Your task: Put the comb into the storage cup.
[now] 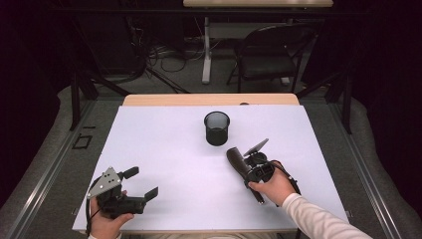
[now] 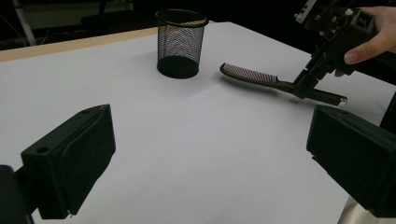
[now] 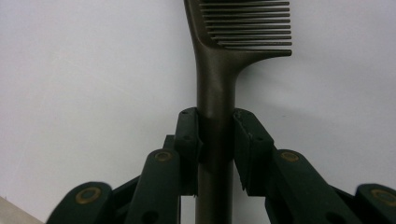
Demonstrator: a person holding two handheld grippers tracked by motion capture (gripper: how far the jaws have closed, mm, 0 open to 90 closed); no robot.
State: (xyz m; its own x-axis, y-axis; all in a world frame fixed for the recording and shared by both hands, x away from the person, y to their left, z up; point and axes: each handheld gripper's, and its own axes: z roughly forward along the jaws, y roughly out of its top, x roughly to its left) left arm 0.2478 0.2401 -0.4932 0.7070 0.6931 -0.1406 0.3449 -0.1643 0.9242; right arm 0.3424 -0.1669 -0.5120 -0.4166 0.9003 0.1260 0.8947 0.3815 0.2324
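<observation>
a: where's the comb (image 2: pixel 261 79)?

b: low over the white bench (image 1: pixel 164 149), near the mesh cup (image 1: pixel 217 128). the right claw (image 3: pixel 217 140) is clamped on its handle; its own view shows the teeth close.

a: left claw (image 1: pixel 141 182)?

b: jaws wide, nothing between.

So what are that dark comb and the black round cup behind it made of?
The dark brown comb with a long handle looks like moulded plastic: a smooth, dull sheen, its teeth and handle one piece. The black round mesh cup seems to be metal wire mesh, since you can see through its fine grid wall, with a solid rim on top. Both are judged from looks alone.
</observation>
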